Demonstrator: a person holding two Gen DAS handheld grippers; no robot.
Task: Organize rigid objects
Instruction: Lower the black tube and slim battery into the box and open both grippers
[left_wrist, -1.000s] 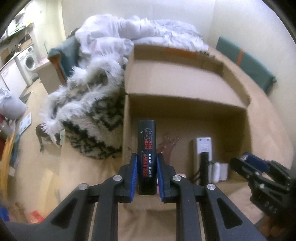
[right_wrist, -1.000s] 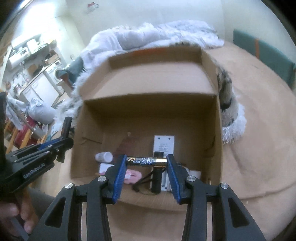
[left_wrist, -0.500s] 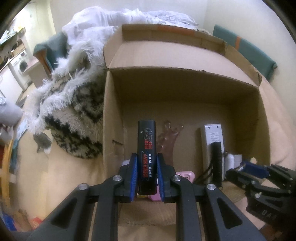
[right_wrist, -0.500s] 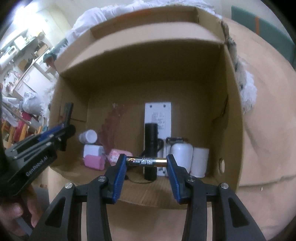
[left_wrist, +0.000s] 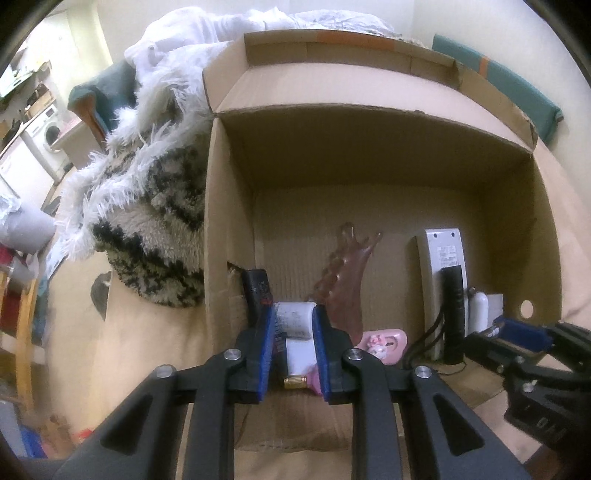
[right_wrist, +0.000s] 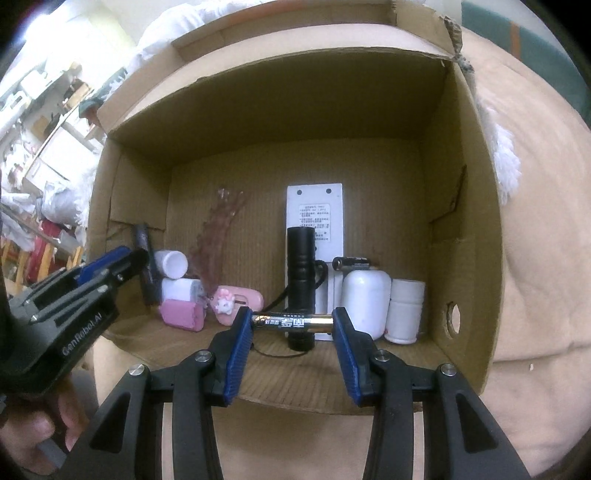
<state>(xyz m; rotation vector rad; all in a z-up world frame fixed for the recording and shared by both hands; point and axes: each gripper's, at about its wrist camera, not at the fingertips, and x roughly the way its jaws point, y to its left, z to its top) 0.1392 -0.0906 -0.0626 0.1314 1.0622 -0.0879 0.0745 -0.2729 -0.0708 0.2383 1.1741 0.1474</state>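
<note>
I held the battery (right_wrist: 291, 322) crosswise at centre frame, clamped end to end in my right claw (right_wrist: 292, 347); my left claw (left_wrist: 293, 345) stood slightly parted, its black stick (left_wrist: 257, 295) leaning just upper left.

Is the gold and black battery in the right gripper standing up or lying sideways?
Lying sideways. The gold and black battery runs level across the right gripper, each end pressed against a blue pad, in front of the open cardboard box.

Inside the open brown cardboard box (right_wrist: 461, 236), a black cylindrical flashlight (right_wrist: 301, 280) stands before a flat white rectangular power strip (right_wrist: 315, 214) leaning on the back wall. 2 white plastic bottles (right_wrist: 384, 302) stand to its right; a small pink rectangular case (right_wrist: 183, 314) lies to its left, by a black battery-shaped stick (right_wrist: 144, 266) near the left wall
</note>
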